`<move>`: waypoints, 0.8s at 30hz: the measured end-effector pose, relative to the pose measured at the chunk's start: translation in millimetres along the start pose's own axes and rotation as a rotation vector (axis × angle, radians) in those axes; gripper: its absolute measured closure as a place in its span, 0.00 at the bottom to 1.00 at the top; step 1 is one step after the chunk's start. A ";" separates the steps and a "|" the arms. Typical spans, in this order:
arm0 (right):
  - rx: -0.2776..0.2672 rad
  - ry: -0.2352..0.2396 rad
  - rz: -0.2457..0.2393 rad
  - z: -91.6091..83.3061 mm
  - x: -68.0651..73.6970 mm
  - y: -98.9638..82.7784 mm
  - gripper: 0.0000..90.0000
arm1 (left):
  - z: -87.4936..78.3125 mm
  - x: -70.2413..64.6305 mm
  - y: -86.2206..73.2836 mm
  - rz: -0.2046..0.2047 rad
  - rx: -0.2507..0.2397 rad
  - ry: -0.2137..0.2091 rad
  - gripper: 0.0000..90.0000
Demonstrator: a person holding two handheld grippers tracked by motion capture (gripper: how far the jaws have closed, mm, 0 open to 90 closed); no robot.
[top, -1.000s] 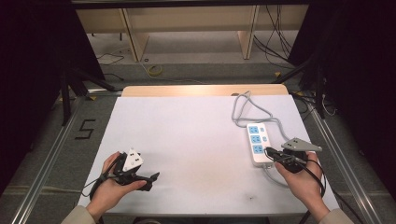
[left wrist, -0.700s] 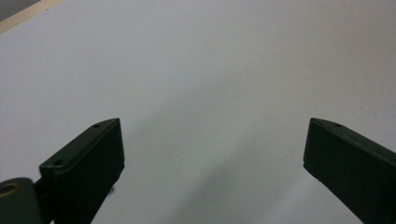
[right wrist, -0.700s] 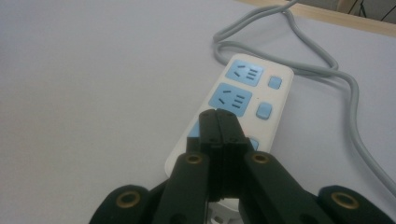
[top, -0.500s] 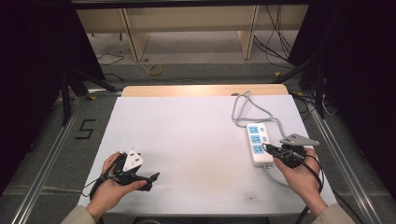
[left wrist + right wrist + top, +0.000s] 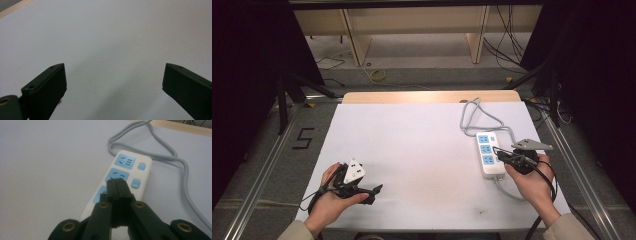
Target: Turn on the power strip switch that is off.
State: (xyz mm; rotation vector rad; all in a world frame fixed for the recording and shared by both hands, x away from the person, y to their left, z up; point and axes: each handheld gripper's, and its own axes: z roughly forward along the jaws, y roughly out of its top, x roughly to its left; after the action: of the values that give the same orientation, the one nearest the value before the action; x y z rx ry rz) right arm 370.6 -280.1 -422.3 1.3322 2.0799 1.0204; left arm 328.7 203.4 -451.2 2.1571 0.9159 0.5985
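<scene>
Left hand-held gripper (image 5: pixel 374 190): jaws spread wide, empty, near the desk's (image 5: pixel 412 140) front-left corner. Right hand-held gripper (image 5: pixel 498 151): clenched, empty, tips over the strip's (image 5: pixel 486 155) near sockets by the right edge. Risk, judged: pressing down could skid the strip or snag its cord (image 5: pixel 472 117).

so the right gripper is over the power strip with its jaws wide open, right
Not quite: the right gripper is over the power strip, but its jaws are pressed shut, as the right gripper view shows.
</scene>
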 end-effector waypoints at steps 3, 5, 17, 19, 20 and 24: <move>0.004 -0.004 0.000 1.5 -1.0 2.0 1.00 | 0.1 -0.1 -0.1 -0.001 0.000 0.000 0.05; 0.004 -0.006 0.002 2.6 -1.8 3.4 1.00 | 0.1 0.0 0.0 0.000 0.000 0.000 0.05; 0.029 -0.019 -0.003 8.0 -5.1 9.2 1.00 | 0.0 0.1 0.1 0.000 -0.001 -0.001 0.06; 0.031 -0.020 -0.005 8.6 -5.6 10.5 1.00 | -0.1 0.3 0.2 0.003 -0.001 0.000 0.06; 0.034 -0.021 -0.006 8.9 -5.7 11.1 1.00 | -0.1 0.3 0.2 0.003 -0.001 -0.001 0.05; 0.042 -0.022 -0.009 10.7 -6.7 12.9 1.00 | -0.1 0.3 0.2 0.002 -0.001 0.000 0.06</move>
State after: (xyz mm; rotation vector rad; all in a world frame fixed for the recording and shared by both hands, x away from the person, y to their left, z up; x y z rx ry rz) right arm 388.2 -279.3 -418.8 1.3475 2.0999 0.9599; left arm 328.9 203.5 -451.0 2.1572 0.9128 0.6000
